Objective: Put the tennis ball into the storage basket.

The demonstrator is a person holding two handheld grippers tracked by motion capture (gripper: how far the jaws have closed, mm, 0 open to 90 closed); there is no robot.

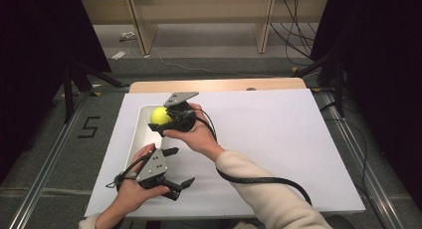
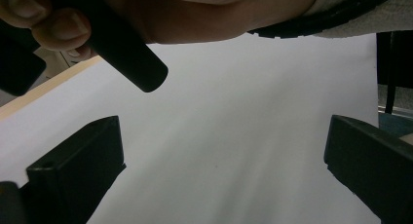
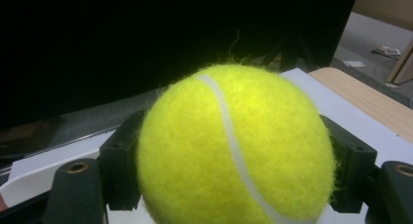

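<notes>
Two tongs in play, one loaded. High view: my right tongs [image 1: 160,120] hold the tennis ball [image 1: 160,115] above the white tray [image 1: 141,134], which lies on the white sheet over the desk [image 1: 278,84]. The ball sits over the tray's far end, so the relation that counts is straight down: tray beneath ball. A ball has no long axis to line up. My left tongs [image 1: 175,166] rest nearer me, just off the tray's near end, jaws spread, carrying nothing. The right hand [image 1: 196,134] is the one at the work.

Left gripper view: both black jaws stand wide apart over bare white sheet; the right forearm crosses overhead.

Right gripper view: ball clamped between the two jaws, one pad on each flank. Bright yellow felt, fuzzy, one white seam curving top to bottom, no wear that I can see. Tray rim [image 3: 29,182] shows low at left.
</notes>
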